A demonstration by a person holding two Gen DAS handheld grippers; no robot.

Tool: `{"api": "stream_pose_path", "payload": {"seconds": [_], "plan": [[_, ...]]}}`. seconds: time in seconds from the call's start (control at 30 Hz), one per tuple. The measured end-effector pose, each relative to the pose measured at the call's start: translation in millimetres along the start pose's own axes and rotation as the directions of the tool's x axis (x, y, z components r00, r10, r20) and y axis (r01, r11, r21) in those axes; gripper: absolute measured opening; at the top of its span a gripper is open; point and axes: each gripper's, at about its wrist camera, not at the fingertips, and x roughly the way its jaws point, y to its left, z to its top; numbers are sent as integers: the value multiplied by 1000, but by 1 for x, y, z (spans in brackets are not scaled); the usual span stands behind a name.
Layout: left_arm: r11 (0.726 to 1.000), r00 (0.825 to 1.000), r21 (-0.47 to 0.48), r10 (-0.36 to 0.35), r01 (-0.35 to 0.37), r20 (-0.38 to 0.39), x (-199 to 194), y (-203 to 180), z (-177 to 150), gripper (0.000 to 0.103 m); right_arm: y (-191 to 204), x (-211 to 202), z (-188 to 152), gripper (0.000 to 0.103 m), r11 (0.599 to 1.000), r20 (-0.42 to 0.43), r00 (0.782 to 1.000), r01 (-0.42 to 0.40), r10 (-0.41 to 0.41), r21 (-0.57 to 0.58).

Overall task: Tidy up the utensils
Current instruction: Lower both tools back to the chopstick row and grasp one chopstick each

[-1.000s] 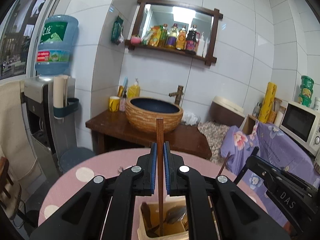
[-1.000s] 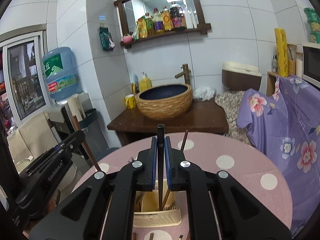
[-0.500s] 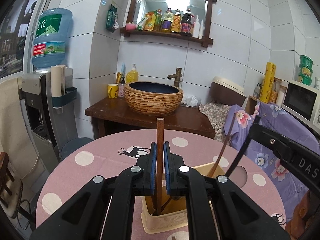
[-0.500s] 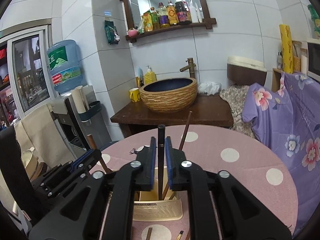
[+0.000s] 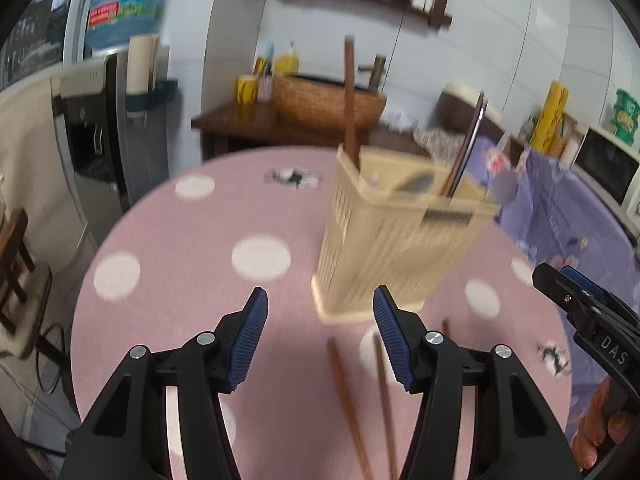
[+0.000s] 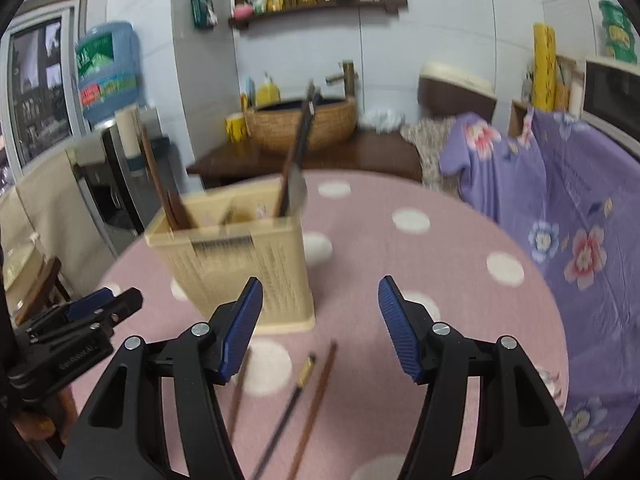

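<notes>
A beige slatted utensil holder stands on the pink dotted round table. A brown chopstick and a dark chopstick stand upright in it, with a spoon. My left gripper is open and empty, in front of the holder. My right gripper is open and empty, just right of the holder. Loose chopsticks lie on the table: two brown ones in the left wrist view, and brown and dark ones in the right wrist view.
A wooden counter with a woven basin stands behind the table. A water dispenser is at left. A purple floral cloth covers furniture at right, with a microwave on it.
Both grippers have opened and let go of their chopsticks, which now stand in the holder. Both grippers have drawn back and lowered toward the table.
</notes>
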Motion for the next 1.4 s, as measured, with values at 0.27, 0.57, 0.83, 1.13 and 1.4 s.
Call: {"api": "stream_pose_path", "payload": {"seconds": [0.27,0.57,0.83,1.13,1.4], "plan": [[1000,986,17,-8,11,-164,24,3,-49,47,-1,17,-70,55,999,-120,993,14,-9,40],[995,974,95,35,-14,-225,51,-23,-61,34,-2,19,-92,55,999,-148,989,30,-24,38],[989,972,138,86,-57,-218,65,-28,-54,16,-6,32,-95,50,997,-202,979,25,-11,67],[992,969,117,70,-43,-237,70,-19,-47,12,7,66,-92,36,998,-279,960,41,-28,40],[993,968,110,75,-50,-238,71,-21,-46,11,9,97,-74,19,995,-278,957,96,-83,36]]}}
